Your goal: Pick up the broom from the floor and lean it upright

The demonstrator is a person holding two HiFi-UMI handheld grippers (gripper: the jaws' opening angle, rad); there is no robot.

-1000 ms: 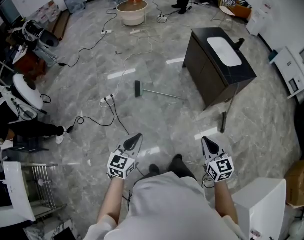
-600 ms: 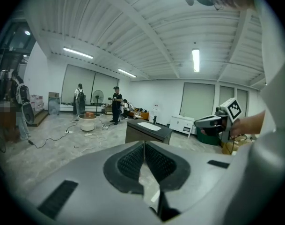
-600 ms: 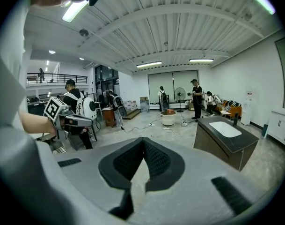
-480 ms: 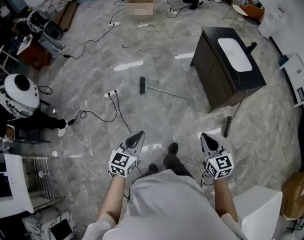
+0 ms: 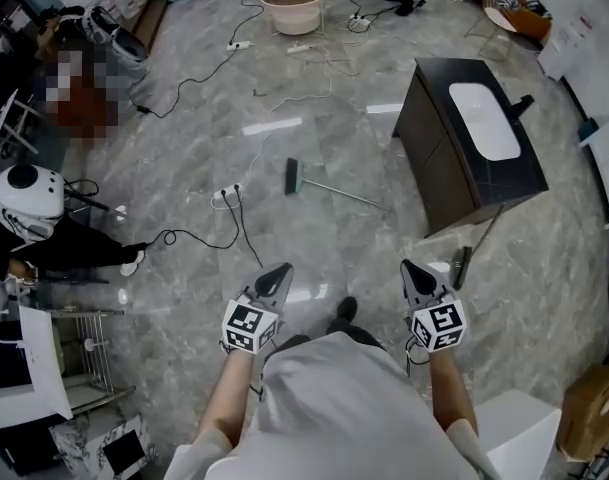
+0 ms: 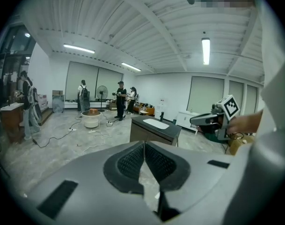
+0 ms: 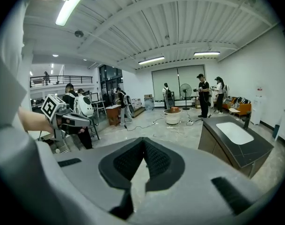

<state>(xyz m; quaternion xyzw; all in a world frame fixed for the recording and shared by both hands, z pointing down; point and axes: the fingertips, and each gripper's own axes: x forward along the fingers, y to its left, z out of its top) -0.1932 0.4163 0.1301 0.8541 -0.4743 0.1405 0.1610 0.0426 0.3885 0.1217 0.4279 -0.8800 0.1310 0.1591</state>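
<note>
The broom (image 5: 329, 189) lies flat on the grey marble floor, dark brush head to the left and thin metal handle running right, toward the dark cabinet (image 5: 472, 148). My left gripper (image 5: 276, 278) and right gripper (image 5: 414, 273) hover side by side well short of it, both shut and empty. In the left gripper view the jaws meet at their tips (image 6: 143, 144), with the right gripper (image 6: 216, 121) off to the right. The right gripper view shows its pads closed together (image 7: 143, 139) and the left gripper (image 7: 62, 115) at the left. Neither gripper view shows the broom.
The dark cabinet holds a white basin (image 5: 484, 118). Cables and a power strip (image 5: 224, 196) trail across the floor left of the broom. A beige tub (image 5: 292, 6) stands far ahead. A dark bar (image 5: 464, 264) lies near the cabinet corner. Equipment and people line the left side and the back.
I have walked forward. The broom and cabinet have come closer, sliding down the head view. Both grippers stay shut in front of me.
</note>
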